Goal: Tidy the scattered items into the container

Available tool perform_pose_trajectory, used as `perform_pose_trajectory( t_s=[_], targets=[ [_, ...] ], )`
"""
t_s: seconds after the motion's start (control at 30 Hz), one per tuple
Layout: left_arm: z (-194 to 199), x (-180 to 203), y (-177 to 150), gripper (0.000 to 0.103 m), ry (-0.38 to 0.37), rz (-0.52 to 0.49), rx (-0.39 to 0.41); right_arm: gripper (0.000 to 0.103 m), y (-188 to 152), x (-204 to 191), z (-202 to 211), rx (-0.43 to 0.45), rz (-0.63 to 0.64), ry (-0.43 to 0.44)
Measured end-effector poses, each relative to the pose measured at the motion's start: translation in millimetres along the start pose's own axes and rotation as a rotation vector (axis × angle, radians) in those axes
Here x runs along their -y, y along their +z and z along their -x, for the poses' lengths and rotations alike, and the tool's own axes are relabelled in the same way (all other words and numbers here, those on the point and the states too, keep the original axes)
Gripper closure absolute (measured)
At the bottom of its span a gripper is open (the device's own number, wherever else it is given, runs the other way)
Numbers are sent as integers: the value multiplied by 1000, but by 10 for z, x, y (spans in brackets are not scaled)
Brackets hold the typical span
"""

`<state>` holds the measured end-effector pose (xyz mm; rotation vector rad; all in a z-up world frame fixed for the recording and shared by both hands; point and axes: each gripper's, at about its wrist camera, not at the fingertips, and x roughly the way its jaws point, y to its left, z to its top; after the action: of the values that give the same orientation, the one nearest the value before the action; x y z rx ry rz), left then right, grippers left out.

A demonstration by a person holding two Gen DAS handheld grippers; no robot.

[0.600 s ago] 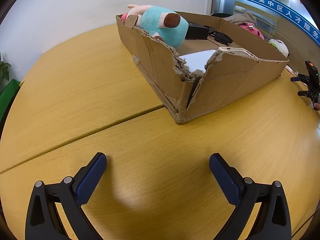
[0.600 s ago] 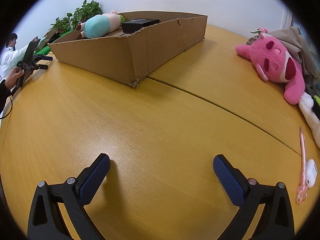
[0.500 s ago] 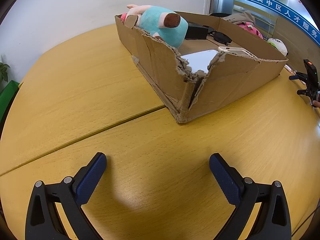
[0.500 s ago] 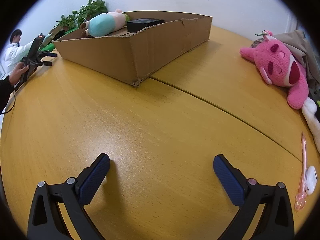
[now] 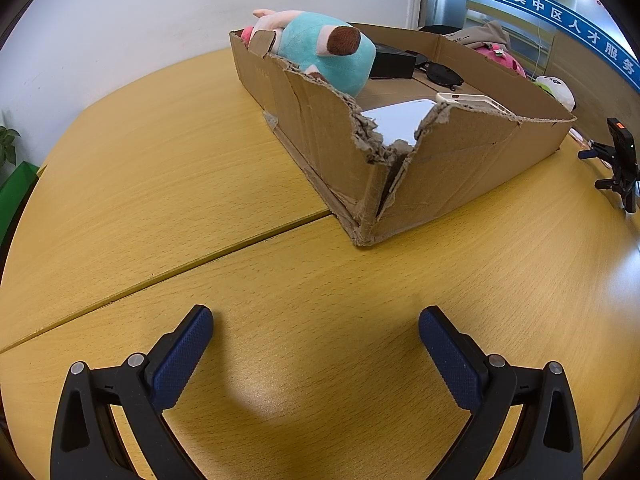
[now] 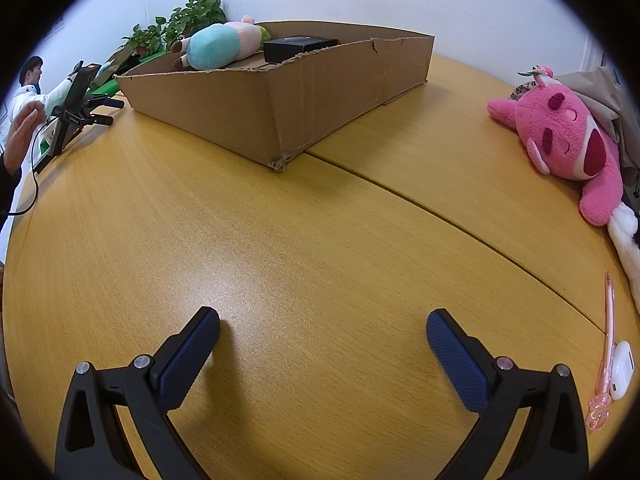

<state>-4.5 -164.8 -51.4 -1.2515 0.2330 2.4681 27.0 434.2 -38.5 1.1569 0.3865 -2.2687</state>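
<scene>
Bench (image 6: 280, 264): yellow wood-grain, seam running across.

Container: cardboard box (image 5: 472, 160), shallow, near corner torn; sits mid-bench. Contents so far: teal plush (image 5: 332, 56), black box (image 5: 394, 65), sunglasses (image 5: 442, 74), white flat item (image 5: 400, 120) (phone or tablet, can't tell), clear phone case (image 5: 472, 101) leaning on rim.

Still out, R side of bench, well apart from box:
- pink plush (image 6: 568, 148), lying beside a beige garment.
- white plush (image 6: 628, 240), only partly in view, touching pink one.
- pink pen (image 6: 606, 344).
- white earbud case (image 6: 621, 368), just beside pen.

L claw (image 5: 316, 344): spread wide, nothing btwn pads, over bare bench short of box corner.
R claw (image 6: 322, 346): spread wide, empty, over bare bench; pen + case off to its right.

Step (judged): btwn picks; box part-filled, approx half of items left.

Next (judged): R claw swings right to pen/earbud case or pink plush. Small items lie flat, need low approach + narrow pinch; plush takes a full-width squeeze on body.
</scene>
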Motion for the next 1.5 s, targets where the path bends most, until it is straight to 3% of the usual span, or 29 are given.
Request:
perform_pose_trajectory(
  t_s=[1.0, 1.13, 1.5],
  targets=[
    [-14, -8, 23, 0, -6, -2, 0, 0, 4, 3, 4, 1, 0, -2],
    [46, 34, -59, 0, -52, -69, -1, 0, 3, -1, 7, 1, 0, -3],
    [45, 32, -44, 0, -53, -71, -1, 0, 1, 4, 12, 2, -7, -7]
  ],
)
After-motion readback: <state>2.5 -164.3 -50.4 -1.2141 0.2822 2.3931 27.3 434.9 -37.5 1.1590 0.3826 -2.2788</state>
